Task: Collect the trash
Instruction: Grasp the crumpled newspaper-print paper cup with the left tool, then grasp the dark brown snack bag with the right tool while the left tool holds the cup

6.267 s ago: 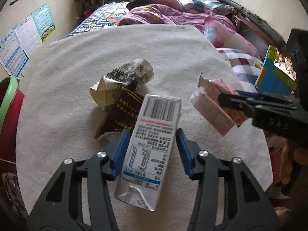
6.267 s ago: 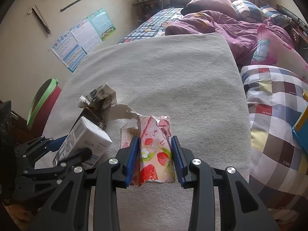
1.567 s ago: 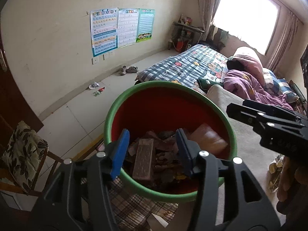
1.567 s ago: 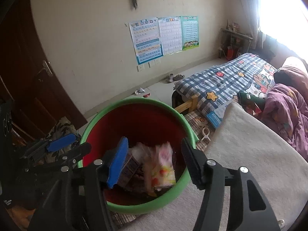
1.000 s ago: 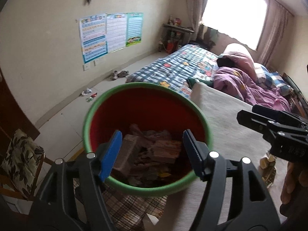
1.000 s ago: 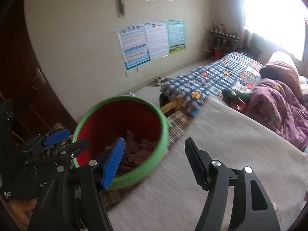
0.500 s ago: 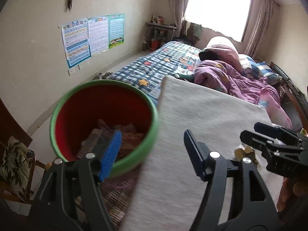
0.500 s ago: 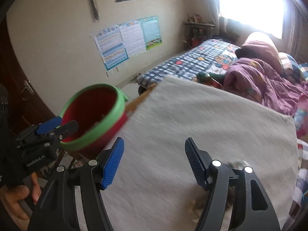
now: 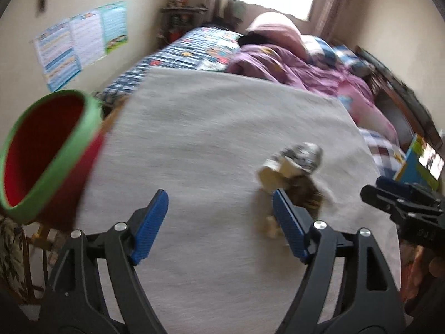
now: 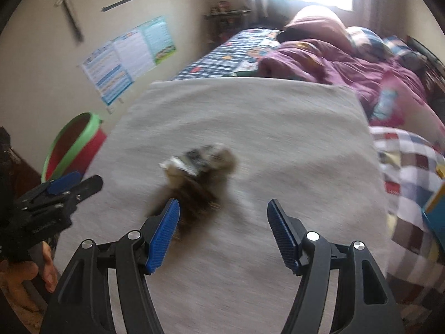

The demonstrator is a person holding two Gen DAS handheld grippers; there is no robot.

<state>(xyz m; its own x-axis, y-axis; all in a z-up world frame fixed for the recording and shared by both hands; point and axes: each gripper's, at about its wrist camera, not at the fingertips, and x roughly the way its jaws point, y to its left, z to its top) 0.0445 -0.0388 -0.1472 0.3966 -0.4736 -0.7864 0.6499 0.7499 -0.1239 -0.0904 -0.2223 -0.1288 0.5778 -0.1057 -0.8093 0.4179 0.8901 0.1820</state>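
Both claws are hanging over the grey-covered worktop (image 9: 194,144) with nothing between their pads. The left claw (image 9: 219,222) is spreading wider; the right claw (image 10: 222,231) is standing wide apart. The remaining trash, a blurred crumpled carton (image 10: 200,156) on a dark wrapper (image 10: 194,194), is lying mid-worktop. The red bin with the green rim (image 9: 47,153) is sitting off the worktop's left edge.

The right gripper (image 10: 222,222) hangs with jaws apart and empty over the grey cloth (image 10: 278,128); ahead lies blurred trash (image 10: 198,167), perhaps crumpled cartons, with the red bin (image 10: 73,150) far left
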